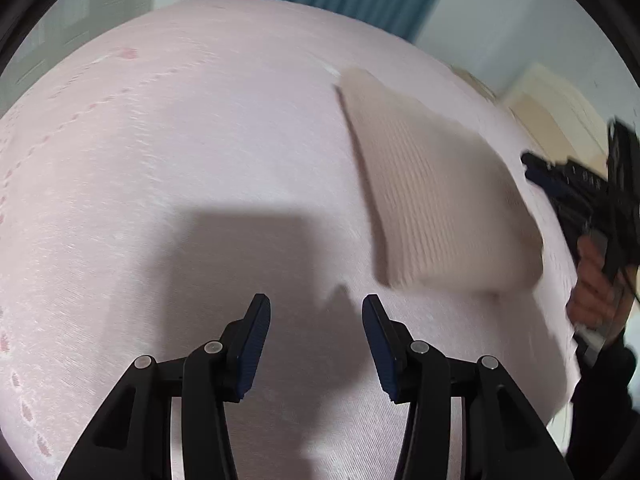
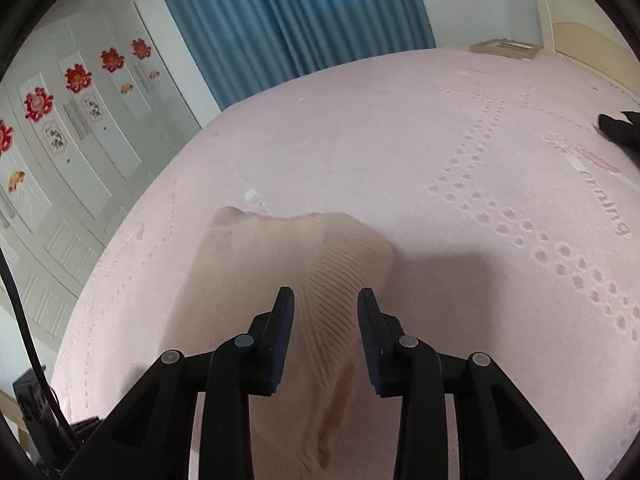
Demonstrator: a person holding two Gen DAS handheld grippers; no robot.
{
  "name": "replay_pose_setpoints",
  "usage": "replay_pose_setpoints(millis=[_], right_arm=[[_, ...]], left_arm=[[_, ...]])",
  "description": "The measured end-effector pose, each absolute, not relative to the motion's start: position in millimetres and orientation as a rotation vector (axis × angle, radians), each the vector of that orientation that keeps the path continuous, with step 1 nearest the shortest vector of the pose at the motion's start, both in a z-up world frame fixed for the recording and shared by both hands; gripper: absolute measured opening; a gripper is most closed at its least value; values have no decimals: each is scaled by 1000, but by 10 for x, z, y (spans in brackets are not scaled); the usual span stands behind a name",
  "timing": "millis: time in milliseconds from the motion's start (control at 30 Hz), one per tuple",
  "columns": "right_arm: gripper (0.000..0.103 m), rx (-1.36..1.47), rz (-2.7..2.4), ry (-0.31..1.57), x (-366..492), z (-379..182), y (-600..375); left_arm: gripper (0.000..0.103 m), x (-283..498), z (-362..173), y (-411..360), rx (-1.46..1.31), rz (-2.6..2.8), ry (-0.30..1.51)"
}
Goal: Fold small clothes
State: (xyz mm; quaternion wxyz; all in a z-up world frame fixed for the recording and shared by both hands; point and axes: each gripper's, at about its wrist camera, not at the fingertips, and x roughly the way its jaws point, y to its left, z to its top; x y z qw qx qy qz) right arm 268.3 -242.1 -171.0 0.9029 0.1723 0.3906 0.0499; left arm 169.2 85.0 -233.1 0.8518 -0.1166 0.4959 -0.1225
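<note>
A beige ribbed garment (image 1: pixel 436 196) lies folded into a rough rectangle on the pink bed sheet (image 1: pixel 200 140), to the right of my left gripper (image 1: pixel 316 308). The left gripper is open and empty, hovering over bare sheet. The right gripper shows at the left wrist view's right edge (image 1: pixel 560 176), held by a hand beside the garment. In the right wrist view the garment (image 2: pixel 320 264) lies under and ahead of the open right gripper (image 2: pixel 325 300), whose fingers straddle its ribbed surface without closing on it.
Blue curtain (image 2: pixel 288 20) and white wardrobe doors with red flower decorations (image 2: pixel 76 92) stand beyond the bed. A flat box (image 2: pixel 504 48) lies at the bed's far side by a headboard (image 2: pixel 576 12). The left gripper's tip shows at the right edge (image 2: pixel 620 128).
</note>
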Motion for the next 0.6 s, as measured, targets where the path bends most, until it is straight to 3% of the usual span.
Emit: replay_pose_setpoints(millis=[200,433,600], right_arm=[[34,142,74,921,2931,-2169,-2241],[33,259,66,870,2882,-2009,-2535],[32,266,62,915,2922,-2222,-2614]], left_arm=[[46,2180,-2058,679,-248,-276,961],[46,2724,-1839,156,-198,-387,882],[45,3145,-2033,-101,-216,-483,936]])
